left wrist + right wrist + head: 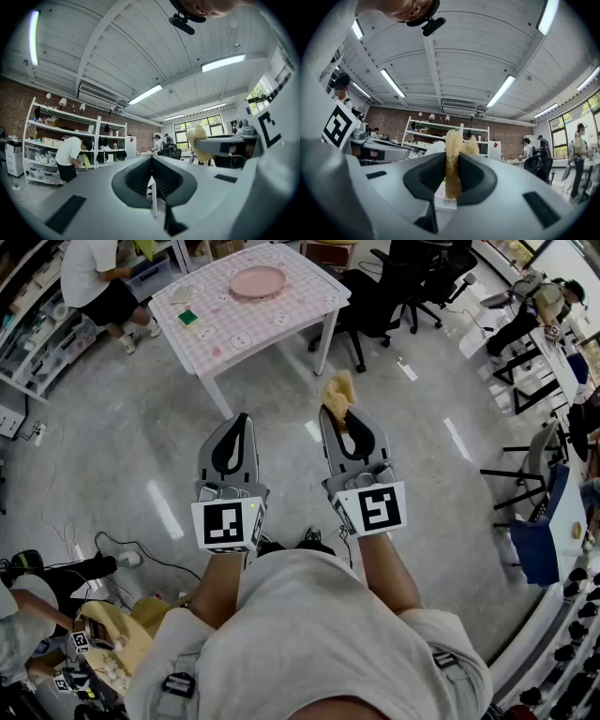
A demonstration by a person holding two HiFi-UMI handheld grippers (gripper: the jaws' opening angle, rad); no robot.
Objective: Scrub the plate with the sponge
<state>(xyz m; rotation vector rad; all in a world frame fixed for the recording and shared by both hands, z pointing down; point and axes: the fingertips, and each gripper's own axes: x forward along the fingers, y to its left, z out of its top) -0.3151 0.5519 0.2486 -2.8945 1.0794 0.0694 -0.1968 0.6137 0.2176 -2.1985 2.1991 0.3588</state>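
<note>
**Ana:** What do the fingers of the right gripper do?

**Ben:** They pinch a yellow sponge. It sticks out past the tips and looks fluffy at the top.

**Ana:** And the left gripper?

**Ben:** Its fingers are pressed together at the tips. Nothing is between them.

**Ana:** Where are the two grippers?

**Ben:** They are side by side in the air, out in front of the person, over the gray floor. They are near each other but do not touch.

**Ana:** Where is the plate?

**Ben:** The pink plate lies on the tabletop, far ahead of both grippers. The tabletop has a pink checked cloth. The sponge is well apart from the plate.

**Ana:** What else is on it?

**Ben:** A small green square thing lies near the left edge, apart from the plate.

**Ana:** And around it?

**Ben:** Black chairs stand just right of the tabletop. A person in a white shirt bends by the shelves at the left.
</note>
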